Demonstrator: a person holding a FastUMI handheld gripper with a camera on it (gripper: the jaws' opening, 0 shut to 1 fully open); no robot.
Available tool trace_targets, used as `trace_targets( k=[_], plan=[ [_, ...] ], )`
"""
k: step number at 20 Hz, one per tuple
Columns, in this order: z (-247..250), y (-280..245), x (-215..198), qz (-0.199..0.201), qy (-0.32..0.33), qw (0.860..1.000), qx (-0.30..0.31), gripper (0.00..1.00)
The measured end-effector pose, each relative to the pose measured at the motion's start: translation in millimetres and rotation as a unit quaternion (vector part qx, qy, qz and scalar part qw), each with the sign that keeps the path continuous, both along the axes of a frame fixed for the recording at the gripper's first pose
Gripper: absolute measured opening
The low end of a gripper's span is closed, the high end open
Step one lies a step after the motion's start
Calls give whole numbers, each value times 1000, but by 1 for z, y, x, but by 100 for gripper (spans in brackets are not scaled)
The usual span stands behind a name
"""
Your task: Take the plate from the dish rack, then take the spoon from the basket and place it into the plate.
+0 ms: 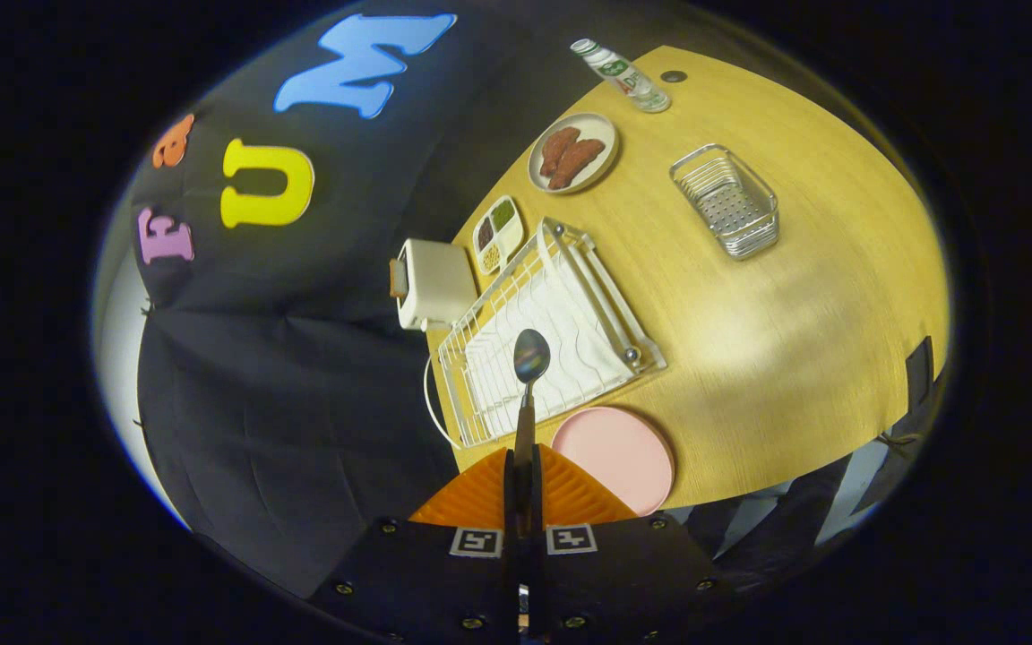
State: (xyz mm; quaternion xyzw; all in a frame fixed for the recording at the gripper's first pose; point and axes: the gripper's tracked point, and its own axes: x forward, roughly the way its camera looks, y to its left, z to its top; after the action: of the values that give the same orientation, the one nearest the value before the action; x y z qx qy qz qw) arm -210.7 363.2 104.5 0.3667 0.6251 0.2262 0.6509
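Tongs (pixel 523 488) pinch spoon (pixel 529 376) by handle, bowl pointing ahead over dish rack (pixel 552 336). We judge pink plate (pixel 616 457), near bench (pixel 794 296) edge, just right of tongs.

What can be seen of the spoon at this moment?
The spoon looks like dark, shiny metal with an oval bowl showing an iridescent sheen. The gripper is shut on its slim handle, so the bowl points straight ahead beyond the fingers. It is held in the air over the white dish rack, with the pink plate lying on the wooden table just beside it.
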Motion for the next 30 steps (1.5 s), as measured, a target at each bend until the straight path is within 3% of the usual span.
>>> trace_targets(
  k=[7,13,16,20,24,30],
  plan=[
    [-47,31,-73,135,3,989,-60,4],
    [-102,48,-100,186,-10,975,-118,4],
    [-111,55,-101,188,-23,975,-118,4],
    [-99,56,-91,176,-38,978,-106,21],
    [-81,49,-73,157,-74,979,-107,21],
    [-41,36,-20,119,-215,961,-129,21]
  ],
)
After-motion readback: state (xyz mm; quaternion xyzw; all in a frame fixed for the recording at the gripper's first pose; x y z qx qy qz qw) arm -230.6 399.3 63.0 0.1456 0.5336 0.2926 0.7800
